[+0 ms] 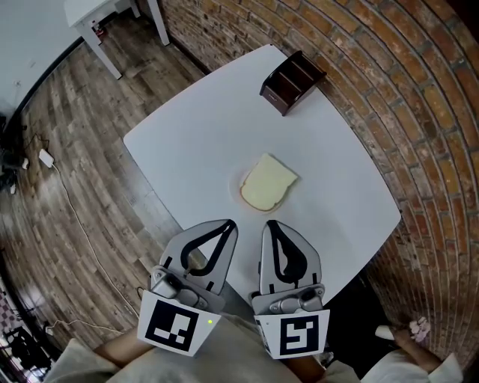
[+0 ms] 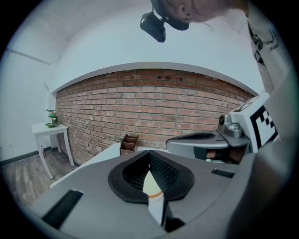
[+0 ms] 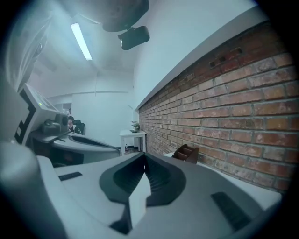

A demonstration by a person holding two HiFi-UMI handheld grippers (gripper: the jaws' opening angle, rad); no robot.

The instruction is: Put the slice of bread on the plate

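left gripper (image 1: 227,226): at the near table edge, jaws pressed together, nothing between them
right gripper (image 1: 271,226): just beside it, jaws also pressed together, empty
slice of bread (image 1: 268,183): lies flat on the plate, just beyond both jaw tips
plate (image 1: 234,185): white, near the middle of the white table (image 1: 187,142)
wooden organiser (image 1: 293,81): dark, with compartments, at the far corner by the brick wall (image 1: 404,97)
side table (image 1: 105,11): white, further off on the wood floor

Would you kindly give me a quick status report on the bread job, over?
Left gripper and right gripper shut, empty, at the table near edge. Bread slice lies on the plate. Nothing between; brown organizer at far corner.
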